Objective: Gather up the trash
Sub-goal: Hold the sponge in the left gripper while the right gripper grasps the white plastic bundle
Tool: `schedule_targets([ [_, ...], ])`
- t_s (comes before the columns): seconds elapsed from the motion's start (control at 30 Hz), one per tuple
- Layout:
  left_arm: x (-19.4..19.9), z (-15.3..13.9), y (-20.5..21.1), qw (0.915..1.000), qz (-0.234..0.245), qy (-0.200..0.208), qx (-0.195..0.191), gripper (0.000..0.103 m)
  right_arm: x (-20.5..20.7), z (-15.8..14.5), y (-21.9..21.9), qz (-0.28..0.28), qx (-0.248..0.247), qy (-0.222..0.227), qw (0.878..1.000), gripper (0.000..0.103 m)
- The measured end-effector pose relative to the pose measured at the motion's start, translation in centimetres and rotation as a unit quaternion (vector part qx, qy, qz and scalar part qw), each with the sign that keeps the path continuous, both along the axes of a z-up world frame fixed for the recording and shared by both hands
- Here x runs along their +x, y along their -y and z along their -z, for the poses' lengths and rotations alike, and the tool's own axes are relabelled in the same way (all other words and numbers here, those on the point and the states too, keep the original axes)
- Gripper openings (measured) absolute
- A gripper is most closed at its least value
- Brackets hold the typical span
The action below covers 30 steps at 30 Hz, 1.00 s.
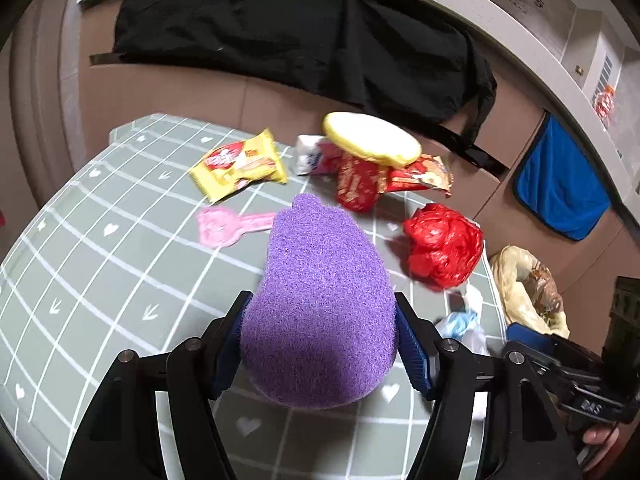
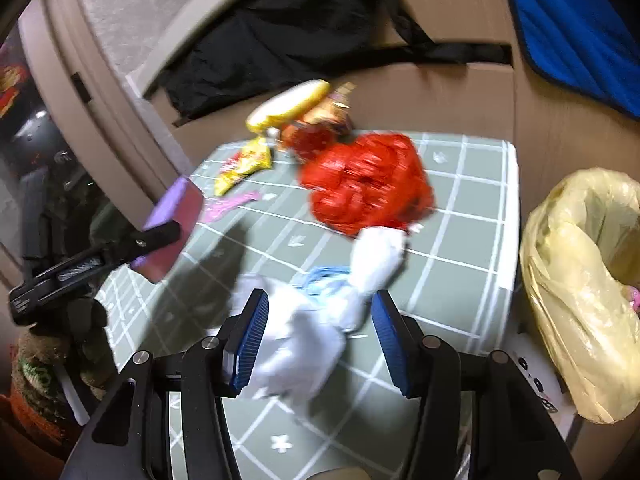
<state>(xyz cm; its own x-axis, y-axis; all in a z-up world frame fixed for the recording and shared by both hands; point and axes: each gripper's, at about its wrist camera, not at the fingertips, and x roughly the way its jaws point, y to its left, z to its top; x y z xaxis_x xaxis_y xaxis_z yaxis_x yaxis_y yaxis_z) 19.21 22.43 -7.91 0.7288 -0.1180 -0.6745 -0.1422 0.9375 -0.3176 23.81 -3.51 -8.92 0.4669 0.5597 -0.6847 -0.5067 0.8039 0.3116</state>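
My left gripper is shut on a purple sponge held above the green grid tablecloth; it also shows in the right wrist view. My right gripper is open, its jaws on either side of crumpled white and blue tissue on the table. A crumpled red plastic bag lies just beyond; it also shows in the left wrist view. Further back lie a yellow snack wrapper, red wrappers, a white-yellow lid and a pink flat piece.
A bin lined with a yellow bag stands off the table's right edge; it also shows in the left wrist view. Brown cardboard walls with black cloth and blue cloth stand behind.
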Motion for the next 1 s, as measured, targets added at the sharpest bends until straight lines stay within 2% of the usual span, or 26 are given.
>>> schedule_targets([
  [0.1,-1.3,-0.1,-1.0,0.9999,-0.010,0.005,-0.011,0.068,-2.8,-1.2,-1.1,-0.036,-0.009,0.032,0.999,0.052],
  [0.17,-1.8,-0.3,-1.7,0.9996,-0.015,0.011,-0.021,0.068,-4.0,-1.0,-1.7,-0.063,-0.007,0.022,0.998,0.050],
  [0.27,-2.3,-0.5,-2.3,0.9992,-0.019,0.017,-0.031,0.068,-5.5,0.3,-3.2,-0.082,-0.046,0.014,0.995,0.047],
  [0.33,-2.4,-0.5,-2.5,0.9989,-0.020,0.018,-0.038,0.068,-5.3,1.5,-4.4,-0.085,-0.081,0.015,0.993,0.045],
  [0.43,-3.0,-0.5,-2.7,0.9987,-0.020,0.020,-0.042,0.068,-4.1,2.7,-5.7,-0.084,-0.101,0.013,0.991,0.043],
  [0.5,-3.6,-0.7,-2.9,0.9985,-0.023,0.024,-0.043,0.068,-3.1,3.1,-6.9,-0.091,-0.110,0.011,0.990,0.027],
  [0.57,-4.2,-0.9,-3.3,0.9982,-0.030,0.027,-0.044,0.068,-2.5,2.8,-7.5,-0.100,-0.103,0.004,0.990,0.016],
  [0.63,-4.8,-1.0,-4.1,0.9977,-0.041,0.030,-0.044,0.068,-2.7,1.1,-7.9,-0.130,-0.070,0.013,0.989,0.011],
  [0.8,-5.3,-0.8,-5.4,0.9960,-0.058,0.033,-0.060,0.068,-4.1,-4.0,-8.1,-0.158,-0.031,0.078,0.984,0.009],
  [0.93,-5.7,-0.7,-5.4,0.9959,-0.053,0.034,-0.064,0.068,-2.9,-6.7,-7.7,-0.144,-0.016,0.096,0.985,0.011],
  [0.97,-5.8,-0.7,-5.4,0.9960,-0.051,0.034,-0.065,0.068,-2.6,-6.7,-7.5,-0.143,-0.015,0.093,0.985,0.015],
  [1.0,-5.8,-0.7,-5.5,0.9960,-0.050,0.034,-0.065,0.068,-2.4,-6.7,-7.3,-0.142,-0.018,0.093,0.985,0.027],
])
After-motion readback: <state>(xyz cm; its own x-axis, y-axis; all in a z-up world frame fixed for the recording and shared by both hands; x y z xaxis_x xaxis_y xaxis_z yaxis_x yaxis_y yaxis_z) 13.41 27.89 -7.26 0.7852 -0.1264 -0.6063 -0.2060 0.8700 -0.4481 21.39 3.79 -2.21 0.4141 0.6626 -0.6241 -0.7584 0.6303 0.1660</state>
